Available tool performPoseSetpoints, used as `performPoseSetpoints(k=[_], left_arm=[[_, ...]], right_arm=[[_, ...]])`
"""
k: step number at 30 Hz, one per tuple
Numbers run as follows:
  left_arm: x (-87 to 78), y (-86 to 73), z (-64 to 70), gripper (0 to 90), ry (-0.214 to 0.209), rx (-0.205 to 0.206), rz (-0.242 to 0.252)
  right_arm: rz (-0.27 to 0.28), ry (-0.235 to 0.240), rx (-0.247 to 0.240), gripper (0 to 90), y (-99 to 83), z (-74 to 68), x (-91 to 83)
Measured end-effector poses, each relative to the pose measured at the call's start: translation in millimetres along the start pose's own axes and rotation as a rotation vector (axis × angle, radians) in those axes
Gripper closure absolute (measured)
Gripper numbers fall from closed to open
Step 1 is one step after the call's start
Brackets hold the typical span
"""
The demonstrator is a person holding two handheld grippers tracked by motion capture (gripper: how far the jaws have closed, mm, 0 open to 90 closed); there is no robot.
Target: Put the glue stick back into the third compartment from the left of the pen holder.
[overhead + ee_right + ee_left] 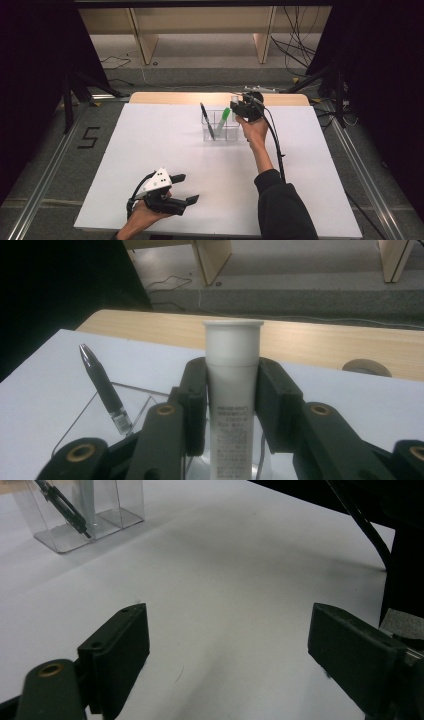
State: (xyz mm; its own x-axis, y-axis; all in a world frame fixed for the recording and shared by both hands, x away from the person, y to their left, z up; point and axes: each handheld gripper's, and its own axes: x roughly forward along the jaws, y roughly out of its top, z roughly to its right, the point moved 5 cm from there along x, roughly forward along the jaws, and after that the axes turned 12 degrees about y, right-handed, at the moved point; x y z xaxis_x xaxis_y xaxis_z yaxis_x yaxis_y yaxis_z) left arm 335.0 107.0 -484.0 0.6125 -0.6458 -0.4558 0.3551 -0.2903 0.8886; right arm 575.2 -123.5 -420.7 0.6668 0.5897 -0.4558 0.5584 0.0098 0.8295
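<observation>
1. Nearest to me in the high view is my left gripper [186,189], resting low at the near edge of the white table sheet [150,150]. Its jaws stand wide apart with nothing between them. In the left gripper view only bare sheet lies between the two black pads [120,655].
2. My right gripper [231,405] is up at the far side of the table, over the clear plastic compartmented pen holder [220,131]. Its jaws are closed narrowly around a white cylindrical marker with small grey print on its barrel [232,390], one pad pressed to each side of it.
3. The white marker stands upright in the grip, its flat rimmed end above the pads. Its lower end is hidden behind the jaws, so I cannot tell whether it touches the holder's floor.
4. The holder sits on the sheet near the light wooden table edge [165,98], well apart from my left gripper.
5. Inside the holder, a black pen with a silver tip [207,120] leans tilted in the left compartment.
6. A green-capped marker [223,120] leans in the holder beside the pen, just left of my right gripper.
</observation>
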Motion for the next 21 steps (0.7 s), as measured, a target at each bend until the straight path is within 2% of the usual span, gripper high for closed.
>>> performPoseSetpoints(k=[12, 13, 15, 18, 21], left_arm=[[-0.2, -0.2, 0.4, 16.5, -0.002, 0.0, -0.003], [-0.3, -0.1, 0.5, 16.5, -0.002, 0.0, -0.003], [-0.2, -0.1, 0.3, 16.5, -0.001, 0.003, -0.002], [-0.1, -0.1, 0.2, 16.5, -0.001, 0.001, -0.001], [0.0, -0.3, 0.3, 16.5, 0.0, 0.002, -0.002]], right_arm=[[-0.017, -0.004, 0.0, 67.2, -4.0, 0.5, 5.6], [-0.022, -0.003, 0.004, 66.0, -4.4, 0.5, 6.1], [-0.02, 0.003, 0.015, 52.1, -4.1, 0.2, 6.0], [0.006, 0.025, 0.038, 50.8, -0.6, -0.2, 1.5], [0.017, 0.029, 0.029, 50.0, 2.9, -1.0, -4.5]])
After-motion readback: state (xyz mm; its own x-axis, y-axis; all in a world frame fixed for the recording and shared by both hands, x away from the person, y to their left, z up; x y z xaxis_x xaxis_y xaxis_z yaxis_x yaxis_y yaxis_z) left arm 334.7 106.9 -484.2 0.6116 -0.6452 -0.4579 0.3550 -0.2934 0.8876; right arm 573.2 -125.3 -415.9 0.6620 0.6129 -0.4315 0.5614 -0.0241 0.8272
